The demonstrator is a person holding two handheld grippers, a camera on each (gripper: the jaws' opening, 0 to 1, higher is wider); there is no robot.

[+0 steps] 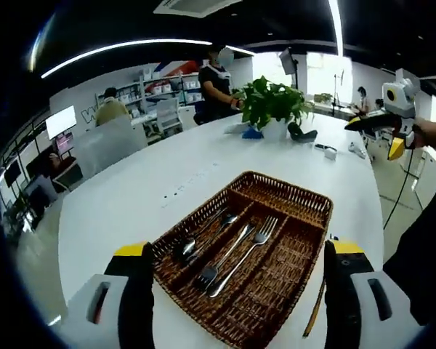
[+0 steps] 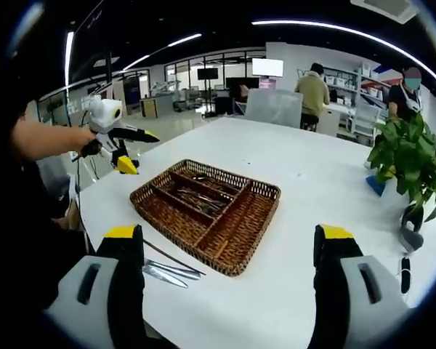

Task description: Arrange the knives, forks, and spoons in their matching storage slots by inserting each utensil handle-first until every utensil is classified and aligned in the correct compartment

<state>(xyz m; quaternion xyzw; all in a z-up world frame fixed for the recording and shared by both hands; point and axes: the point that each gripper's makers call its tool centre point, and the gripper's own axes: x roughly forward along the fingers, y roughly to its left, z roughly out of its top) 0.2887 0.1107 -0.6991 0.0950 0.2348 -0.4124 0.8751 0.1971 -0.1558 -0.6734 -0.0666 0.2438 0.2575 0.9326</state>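
Both hand-held grippers (image 1: 232, 291) (image 2: 229, 276) gape empty over wicker tray (image 2: 256, 211), knives (image 2: 171, 273) beside, plant (image 1: 272, 102) beyond.

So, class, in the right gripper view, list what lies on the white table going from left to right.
Knives → wicker tray → potted plant.
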